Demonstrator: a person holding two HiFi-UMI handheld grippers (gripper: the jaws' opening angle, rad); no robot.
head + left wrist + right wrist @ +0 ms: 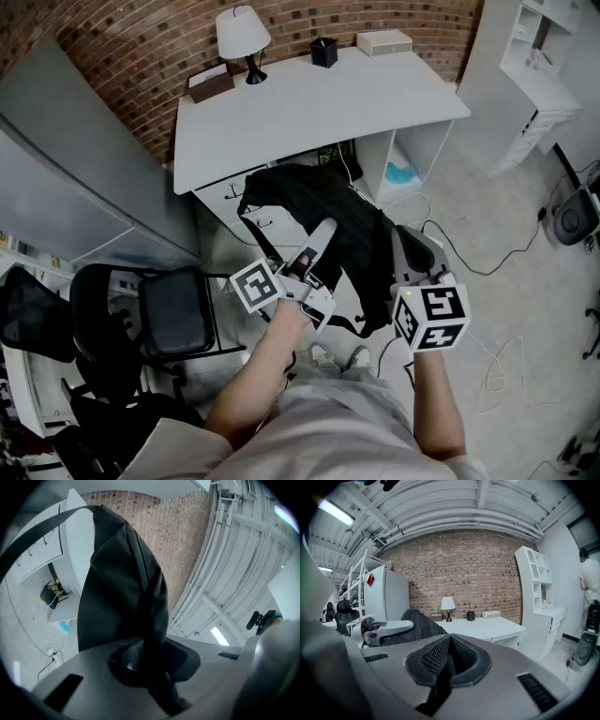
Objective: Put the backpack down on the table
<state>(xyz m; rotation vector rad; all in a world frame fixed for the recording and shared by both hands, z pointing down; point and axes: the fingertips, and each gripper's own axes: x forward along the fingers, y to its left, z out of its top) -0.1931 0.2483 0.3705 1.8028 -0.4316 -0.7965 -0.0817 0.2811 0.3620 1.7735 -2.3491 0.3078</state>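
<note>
1. The backpack [300, 192], black and slack, hangs in the air just in front of the near edge of the white worktop [319, 103]. No part of it rests on the top.
2. The left tool [140, 656] is clamped on a fold of the backpack's dark fabric, which fills the space between its pads and rises in a bulk above them. A black strap [42, 534] arcs away from the bag's top in the left gripper view.
3. In the head view the left tool reaches up and forward into the middle of the bag. The person's left hand [291, 319] sits behind the marker cube.
4. The right tool [450, 656] has its pads drawn together. A dark strip runs down the seam between them, and I cannot tell whether it is strap or shadow.
5. The right tool sits just beside the bag's right flank, aimed towards the worktop.
6. At the back of the worktop stand a white lamp [242, 36], a small black holder [324, 52], a white box [384, 42] and a brown box [211, 84].
7. A black chair [173, 314] stands at the left on the floor [487, 216].
</note>
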